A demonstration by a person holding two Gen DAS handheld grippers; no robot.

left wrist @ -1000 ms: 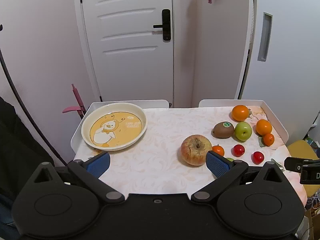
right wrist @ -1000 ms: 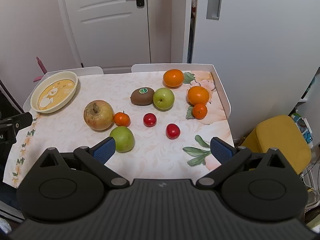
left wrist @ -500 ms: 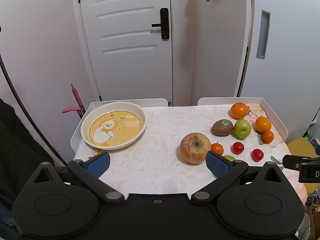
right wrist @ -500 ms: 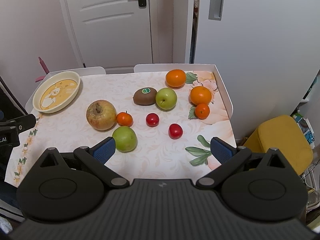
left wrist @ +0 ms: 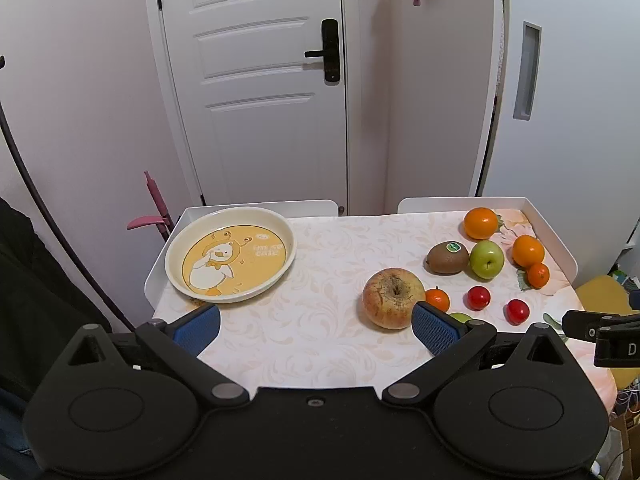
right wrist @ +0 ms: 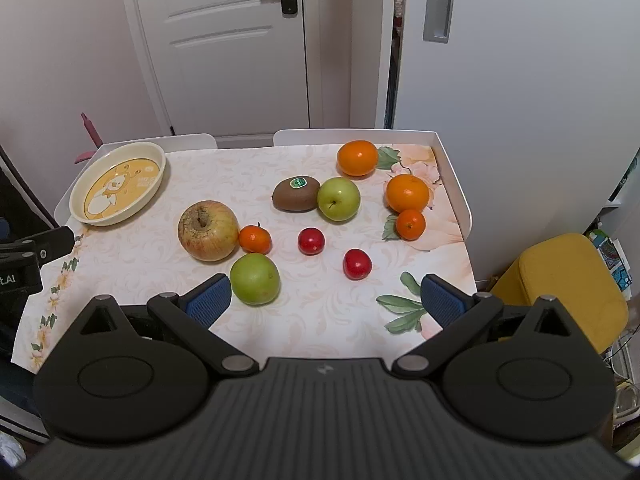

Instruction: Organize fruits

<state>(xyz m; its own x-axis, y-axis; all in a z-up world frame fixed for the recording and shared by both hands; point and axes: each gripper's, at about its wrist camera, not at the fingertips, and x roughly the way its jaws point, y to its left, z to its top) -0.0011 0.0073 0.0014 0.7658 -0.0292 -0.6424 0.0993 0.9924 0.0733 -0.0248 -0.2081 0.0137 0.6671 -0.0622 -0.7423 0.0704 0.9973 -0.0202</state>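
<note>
Both views drawn slightly closer than a second ago. Left tongs [left wrist: 316, 322] and right tongs [right wrist: 326, 298] spread wide, empty. Plate [left wrist: 176, 276] bare; fruit, large apple [left wrist: 392, 298] included, unmoved on tabletop [left wrist: 320, 248]: sorting unstarted.

Left wrist view from the table's [left wrist: 320, 344] near-left edge, facing the white door [left wrist: 260, 80], right wrist view higher at the near-right, angled down, both sharing the yellow plate [right wrist: 120, 184] and scattered fruit (each glimpses the other gripper).

White panelled door [left wrist: 264, 92] behind, pale walls.
</note>
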